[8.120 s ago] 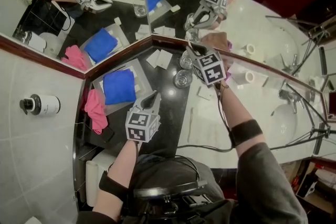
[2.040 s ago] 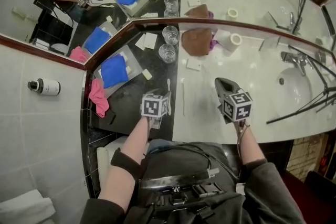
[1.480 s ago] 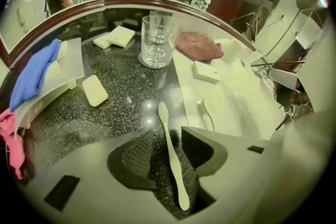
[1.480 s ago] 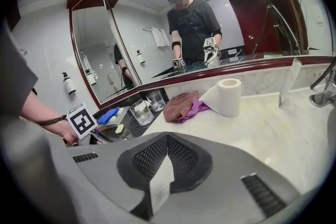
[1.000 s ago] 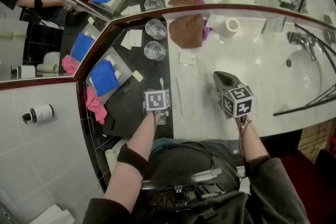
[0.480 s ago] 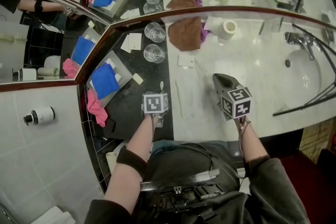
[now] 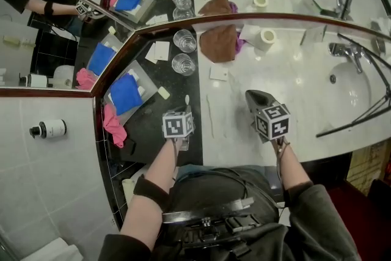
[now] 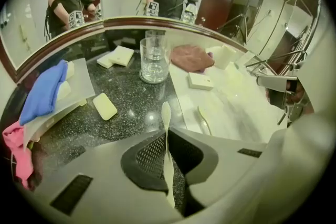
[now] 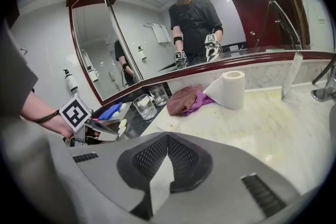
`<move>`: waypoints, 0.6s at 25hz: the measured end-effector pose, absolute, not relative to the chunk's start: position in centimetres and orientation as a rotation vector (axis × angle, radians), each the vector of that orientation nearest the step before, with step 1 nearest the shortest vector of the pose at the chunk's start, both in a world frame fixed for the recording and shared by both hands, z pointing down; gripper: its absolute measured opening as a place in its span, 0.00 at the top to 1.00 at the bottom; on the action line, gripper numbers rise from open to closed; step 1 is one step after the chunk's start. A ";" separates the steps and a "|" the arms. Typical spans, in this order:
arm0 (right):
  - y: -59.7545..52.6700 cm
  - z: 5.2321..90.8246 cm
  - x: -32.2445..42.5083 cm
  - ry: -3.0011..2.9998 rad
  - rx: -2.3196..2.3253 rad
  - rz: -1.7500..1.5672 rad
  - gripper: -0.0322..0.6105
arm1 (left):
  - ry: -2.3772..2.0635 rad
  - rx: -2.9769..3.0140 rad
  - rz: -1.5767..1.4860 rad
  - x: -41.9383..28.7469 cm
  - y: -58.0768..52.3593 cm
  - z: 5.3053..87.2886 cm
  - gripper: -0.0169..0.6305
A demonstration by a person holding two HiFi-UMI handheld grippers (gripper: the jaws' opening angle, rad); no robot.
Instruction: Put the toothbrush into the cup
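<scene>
Two clear round glass cups (image 8: pixel 154 60) stand one behind the other near the back edge of the dark speckled stone counter (image 8: pixel 126 97), right by the mirror (image 8: pixel 63 23). That is where things could go wrong. The thin white plastic toothbrush (image 8: pixel 166 113) is long and smooth, and I hold it only by its handle. So I think it could twist or slide out when I move it. If I come in too low, the brush head could bump the near cup and tip it, or push it into the other one. If I let go too soon, the brush could miss the rim and drop onto the counter.

My left claw (image 8: pixel 167 139) has just been closing. Now it is almost pressed together, pinching the toothbrush handle. The brush head sticks out in front, over the front part of the dark counter. It points at the cups and is well apart from them. My right claw (image 9: pixel 167 136) is pressed together with nothing in it, and it hangs over the white marble counter (image 9: pixel 252 113).
</scene>
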State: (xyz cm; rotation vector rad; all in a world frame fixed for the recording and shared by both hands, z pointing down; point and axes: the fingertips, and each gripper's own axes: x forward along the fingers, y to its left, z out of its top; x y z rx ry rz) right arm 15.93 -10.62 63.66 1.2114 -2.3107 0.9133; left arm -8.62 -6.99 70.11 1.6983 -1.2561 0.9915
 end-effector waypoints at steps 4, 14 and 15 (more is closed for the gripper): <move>-10.2 62.4 15.2 -2.329 1.192 0.881 0.92 | -1.310 1.769 0.892 -9.5 -7.5 67.4 0.95; -7.7 58.8 13.1 -2.367 1.175 0.786 0.92 | -1.399 2.008 0.570 -11.0 -6.6 58.5 0.95; -7.3 58.5 12.9 -2.368 1.170 0.779 0.92 | -1.410 2.029 0.532 -11.3 -6.3 57.5 0.95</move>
